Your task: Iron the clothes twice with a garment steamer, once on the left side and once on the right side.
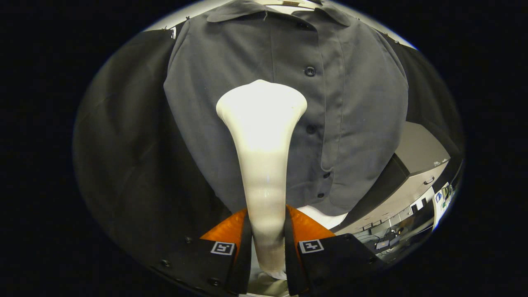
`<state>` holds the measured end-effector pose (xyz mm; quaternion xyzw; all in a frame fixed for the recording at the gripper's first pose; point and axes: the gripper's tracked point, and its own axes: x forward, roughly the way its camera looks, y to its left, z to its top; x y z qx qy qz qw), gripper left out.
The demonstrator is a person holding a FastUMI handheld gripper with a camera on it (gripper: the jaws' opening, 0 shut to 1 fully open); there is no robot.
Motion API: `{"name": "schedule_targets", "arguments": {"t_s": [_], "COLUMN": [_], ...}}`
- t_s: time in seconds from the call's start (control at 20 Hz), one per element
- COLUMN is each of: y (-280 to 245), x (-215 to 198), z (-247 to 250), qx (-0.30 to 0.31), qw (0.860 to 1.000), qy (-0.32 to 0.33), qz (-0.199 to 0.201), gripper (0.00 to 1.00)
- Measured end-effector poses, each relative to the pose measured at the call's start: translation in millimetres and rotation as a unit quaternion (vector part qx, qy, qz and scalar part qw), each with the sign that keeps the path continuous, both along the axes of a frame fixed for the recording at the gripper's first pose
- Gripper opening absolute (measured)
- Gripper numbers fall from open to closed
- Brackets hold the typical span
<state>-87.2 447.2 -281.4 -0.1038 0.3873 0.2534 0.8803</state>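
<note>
My gripper [267, 243] has both fingers clamped on the handle of the white garment steamer [262, 156], whose flared head rests against the hanging grey shirt [231, 62] just left of the button placket [310, 99], at about mid-chest. I judge this is 1 of the 2 passes, on the left panel; next I need a steady stroke along the cloth, keeping the head flat. No containers are in sight.

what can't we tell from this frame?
- Steamer face against the shirt: gripper view, turned away; contact and steam can't be judged.
- Handle base: hidden between the gripper fingers, which are shut on it.
- Hanger: cut off above the collar.
- Shirt hem below the steamer: blocked by the fingers.
- Desk clutter beyond the shirt: too small.
</note>
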Motion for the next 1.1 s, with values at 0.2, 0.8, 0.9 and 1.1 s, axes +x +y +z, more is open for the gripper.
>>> {"name": "schedule_targets", "arguments": {"t_s": [0.2,0.8,0.9,1.1], "y": [-9,-50,-50,-57], "x": [-5,-24,-27,-33], "z": [-25,-101,-108,-123], "qx": [-0.010,-0.041,-0.047,-0.059], "qw": [1.000,0.997,0.996,0.994], "qy": [0.020,0.069,0.078,0.092], "qz": [0.005,0.015,0.016,0.019], "gripper": [0.43,0.43,0.43,0.43]}}
